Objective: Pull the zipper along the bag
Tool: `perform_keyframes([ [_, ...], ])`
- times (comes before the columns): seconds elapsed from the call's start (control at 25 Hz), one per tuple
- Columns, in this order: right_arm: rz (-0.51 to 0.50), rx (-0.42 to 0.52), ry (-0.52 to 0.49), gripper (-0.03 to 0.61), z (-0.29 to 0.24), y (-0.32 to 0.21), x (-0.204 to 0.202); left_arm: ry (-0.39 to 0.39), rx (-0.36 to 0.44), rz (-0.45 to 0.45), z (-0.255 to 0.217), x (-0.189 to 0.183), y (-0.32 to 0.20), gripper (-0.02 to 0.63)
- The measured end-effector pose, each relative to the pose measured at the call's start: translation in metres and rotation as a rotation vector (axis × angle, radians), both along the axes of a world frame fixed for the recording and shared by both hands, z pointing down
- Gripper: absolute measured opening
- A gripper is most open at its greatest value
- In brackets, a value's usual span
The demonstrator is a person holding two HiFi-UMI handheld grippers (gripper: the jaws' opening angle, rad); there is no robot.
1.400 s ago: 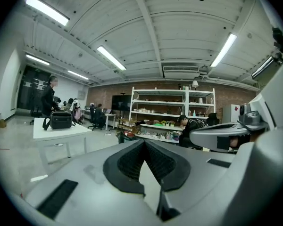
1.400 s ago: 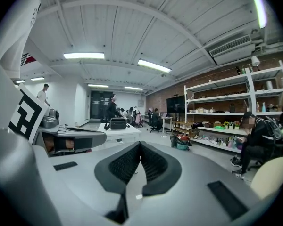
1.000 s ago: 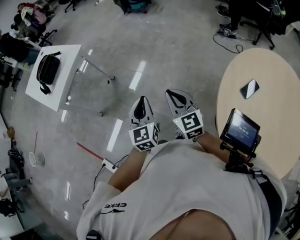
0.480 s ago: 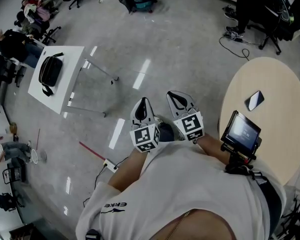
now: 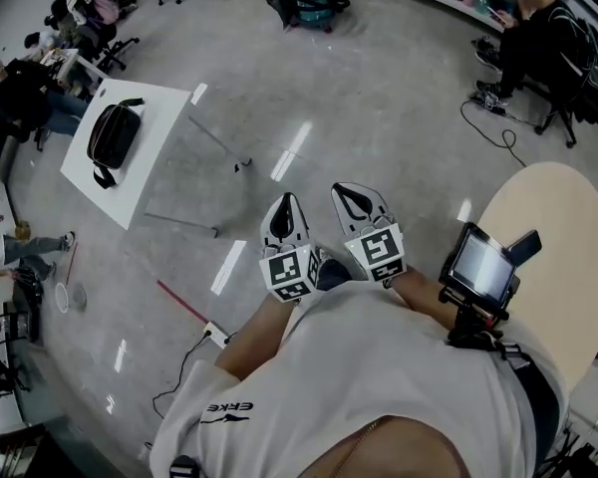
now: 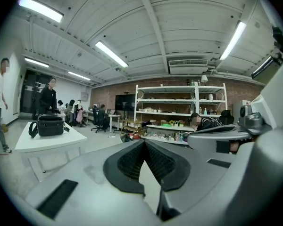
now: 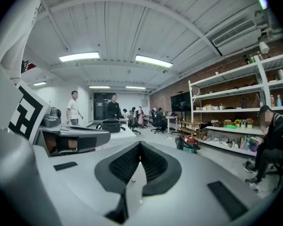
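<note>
Black bag [image 5: 114, 135]: zippered, with strap, lying on the white table [image 5: 164, 108], toward its far end; no readable label.
Left gripper [image 5: 284, 207]: well apart from the white table, held close to the person's chest; jaw tips pressed together, nothing between. Square black-and-white marker on its cube.
Right gripper [image 5: 345, 191]: just beside the left one, on the side away from the white table; jaw tips likewise pressed together on nothing. Same kind of marker cube.
White shirt [image 5: 379, 386]: short logo word at the sleeve, seen turned round, reading roughly "ERKE".
Round beige table [image 5: 568, 257]: far across the floor from the white table; small screen [image 5: 478, 267] mounted at its near edge, text too small to read.
</note>
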State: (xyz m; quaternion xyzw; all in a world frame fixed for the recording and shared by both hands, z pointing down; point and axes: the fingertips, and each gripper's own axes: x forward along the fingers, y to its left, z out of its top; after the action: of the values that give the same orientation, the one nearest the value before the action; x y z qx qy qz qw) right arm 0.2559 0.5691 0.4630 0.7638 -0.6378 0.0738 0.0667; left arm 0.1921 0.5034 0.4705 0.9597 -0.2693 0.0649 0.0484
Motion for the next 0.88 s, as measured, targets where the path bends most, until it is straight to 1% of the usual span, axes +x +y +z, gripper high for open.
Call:
perform_keyframes([
  [0.2, -0.068, 0.007, 0.008, 0.005, -0.008, -0.067, -0.008, 0.004, 0.002, -0.064, -0.005, -0.010, -0.062, 0.003],
  [0.36, -0.146, 0.009, 0.017, 0.005, -0.013, -0.126, -0.026, 0.012, 0.005, -0.140, -0.010, -0.032, -0.117, 0.003],
  [0.52, -0.197, 0.009, 0.020, 0.005, -0.011, -0.175, -0.048, 0.018, 0.006, -0.196, -0.007, -0.057, -0.163, 0.003],
  [0.6, -0.224, 0.008, 0.020, 0.005, -0.012, -0.194, -0.059, 0.015, -0.001, -0.227, -0.004, -0.069, -0.181, 0.003],
  [0.72, -0.267, -0.002, 0.024, 0.005, -0.010, -0.210, -0.074, 0.015, -0.016, -0.271, 0.001, -0.086, -0.195, 0.003],
  [0.88, -0.307, -0.020, 0.022, 0.005, -0.007, -0.227, -0.082, 0.024, -0.027, -0.327, 0.003, -0.099, -0.209, 0.003],
])
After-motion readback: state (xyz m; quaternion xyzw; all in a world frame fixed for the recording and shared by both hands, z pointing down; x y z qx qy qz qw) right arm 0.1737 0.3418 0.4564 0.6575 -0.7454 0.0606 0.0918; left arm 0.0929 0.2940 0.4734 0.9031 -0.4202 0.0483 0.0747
